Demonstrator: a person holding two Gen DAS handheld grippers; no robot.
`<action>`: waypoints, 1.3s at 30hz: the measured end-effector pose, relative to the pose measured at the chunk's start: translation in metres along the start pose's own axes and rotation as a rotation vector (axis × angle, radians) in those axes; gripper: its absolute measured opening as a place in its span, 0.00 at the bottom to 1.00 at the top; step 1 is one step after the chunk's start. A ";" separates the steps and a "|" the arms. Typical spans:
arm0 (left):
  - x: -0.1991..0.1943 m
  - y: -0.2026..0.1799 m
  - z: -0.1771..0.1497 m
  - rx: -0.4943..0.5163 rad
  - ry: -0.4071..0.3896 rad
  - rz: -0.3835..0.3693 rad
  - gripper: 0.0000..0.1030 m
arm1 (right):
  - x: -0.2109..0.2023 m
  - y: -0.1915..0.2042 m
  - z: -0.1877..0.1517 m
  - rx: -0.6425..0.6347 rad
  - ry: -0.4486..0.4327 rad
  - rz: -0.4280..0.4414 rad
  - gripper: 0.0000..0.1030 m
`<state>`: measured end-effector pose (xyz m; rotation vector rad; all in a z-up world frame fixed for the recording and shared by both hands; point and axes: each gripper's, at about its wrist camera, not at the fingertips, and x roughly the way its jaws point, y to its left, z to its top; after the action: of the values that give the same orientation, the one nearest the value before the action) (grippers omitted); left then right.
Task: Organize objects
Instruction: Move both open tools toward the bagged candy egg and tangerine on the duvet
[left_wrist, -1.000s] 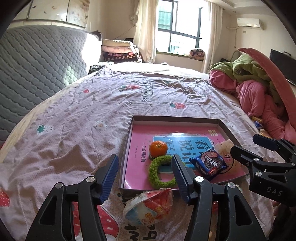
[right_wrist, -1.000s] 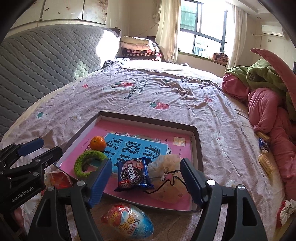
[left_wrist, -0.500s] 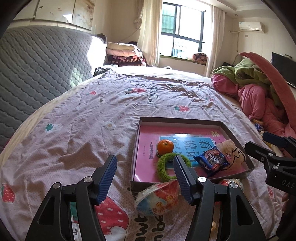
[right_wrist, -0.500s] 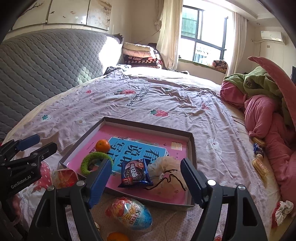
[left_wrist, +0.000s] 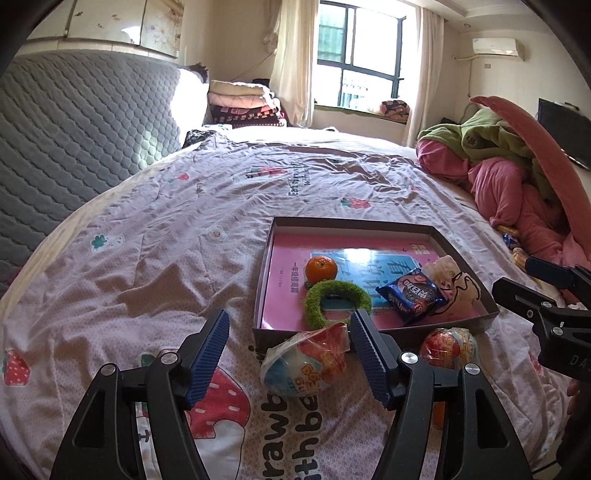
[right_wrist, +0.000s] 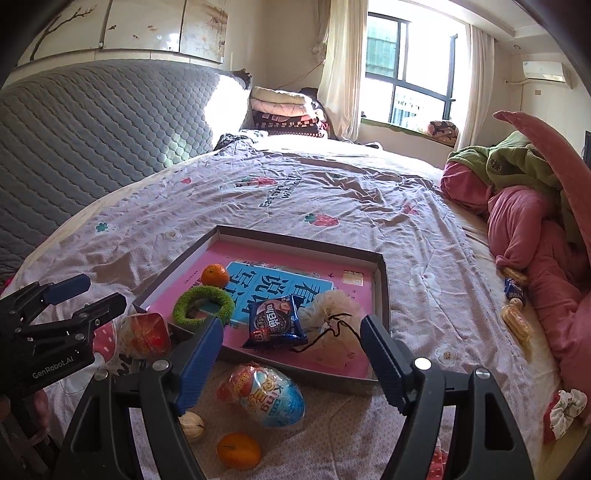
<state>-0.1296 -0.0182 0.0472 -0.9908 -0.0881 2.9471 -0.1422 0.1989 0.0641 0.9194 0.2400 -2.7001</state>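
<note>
Sunlit bedroom, bed (left_wrist: 155, 280) under a strawberry-print sheet. Partly done, judging by the layout: already in the shallow box (right_wrist: 382, 280) an orange (right_wrist: 215, 275), a green ring (right_wrist: 204, 305), a blue cookie pack (right_wrist: 276, 322) and a small cloth pouch (right_wrist: 334, 314). Still out on the sheet in front of it: two wrapped toy eggs (right_wrist: 266, 395) (left_wrist: 306, 363), a second orange (right_wrist: 238, 451), a walnut (right_wrist: 192, 424). Left gripper (left_wrist: 288, 352) with jaws just opening wider, nothing gripped, one egg lying between them; right gripper (right_wrist: 291, 363) with jaws apart, empty, above the other egg.

A home bedroom — wide bed (left_wrist: 229, 206) with strawberry-print sheet, quilted headboard (left_wrist: 74, 122), folded blankets (left_wrist: 240, 99), curtained window (left_wrist: 358, 55), wall air conditioner (left_wrist: 495, 46).
</note>
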 end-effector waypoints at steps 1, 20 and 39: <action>-0.001 -0.001 -0.001 -0.001 0.000 -0.005 0.68 | -0.001 0.000 -0.001 0.000 -0.001 0.000 0.74; -0.012 -0.007 -0.017 0.037 0.013 -0.028 0.72 | -0.012 0.010 -0.027 0.002 -0.021 0.048 0.80; -0.004 -0.006 -0.030 0.072 0.067 -0.047 0.73 | -0.012 0.011 -0.049 -0.048 0.003 0.040 0.80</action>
<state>-0.1080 -0.0108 0.0258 -1.0608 -0.0035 2.8496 -0.1016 0.2030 0.0325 0.9042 0.2832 -2.6451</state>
